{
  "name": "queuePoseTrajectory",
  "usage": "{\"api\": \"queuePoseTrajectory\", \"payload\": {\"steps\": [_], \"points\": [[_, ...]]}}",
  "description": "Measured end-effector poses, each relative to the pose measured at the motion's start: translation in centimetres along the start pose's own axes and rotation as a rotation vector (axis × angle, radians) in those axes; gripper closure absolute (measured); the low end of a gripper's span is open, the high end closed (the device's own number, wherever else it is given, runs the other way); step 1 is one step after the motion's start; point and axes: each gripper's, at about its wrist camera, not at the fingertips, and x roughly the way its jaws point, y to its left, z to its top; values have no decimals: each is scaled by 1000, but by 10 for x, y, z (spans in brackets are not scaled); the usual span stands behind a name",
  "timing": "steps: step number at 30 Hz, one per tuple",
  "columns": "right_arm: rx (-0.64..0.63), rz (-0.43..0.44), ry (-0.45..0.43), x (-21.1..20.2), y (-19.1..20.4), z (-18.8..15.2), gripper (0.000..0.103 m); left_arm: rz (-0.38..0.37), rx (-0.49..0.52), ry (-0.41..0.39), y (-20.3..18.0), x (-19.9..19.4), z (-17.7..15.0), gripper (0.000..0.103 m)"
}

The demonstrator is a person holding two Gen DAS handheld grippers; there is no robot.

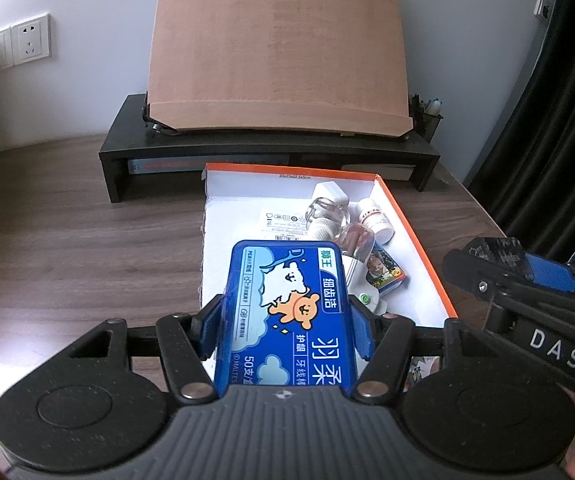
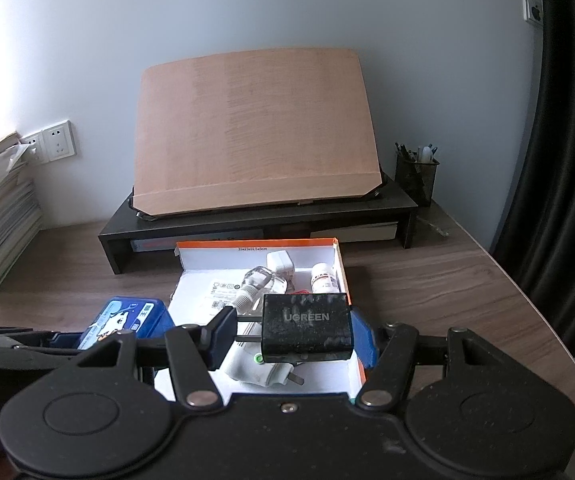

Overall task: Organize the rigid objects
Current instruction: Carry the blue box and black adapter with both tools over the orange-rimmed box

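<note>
The left gripper (image 1: 287, 320) is clamped on a blue floss-pick box (image 1: 287, 312), its long axis running away along the fingers, hanging over the near left part of the orange-rimmed cardboard box (image 1: 419, 236) on the desk (image 1: 87, 240). The right gripper (image 2: 293, 334) pinches a black UGREEN charger (image 2: 306, 328), prongs pointing left, above the box's right half. Inside already: a white plug adapter (image 2: 281, 265), a clear bottle (image 2: 257, 284), a white pill bottle (image 2: 322, 278), a card pack (image 1: 385, 272). Both need only lower and let go, I'd say.

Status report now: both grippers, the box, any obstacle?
Left gripper shut on blue floss box. Right gripper shut on black charger. Both above the orange box, already partly filled. Nothing in the way.
</note>
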Motion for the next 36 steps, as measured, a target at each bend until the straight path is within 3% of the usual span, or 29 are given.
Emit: {"api": "queuePoseTrajectory", "payload": {"steps": [36], "points": [[9,19,29,11,-11,1,30,12,-18,33,-2,13,0,40]]}}
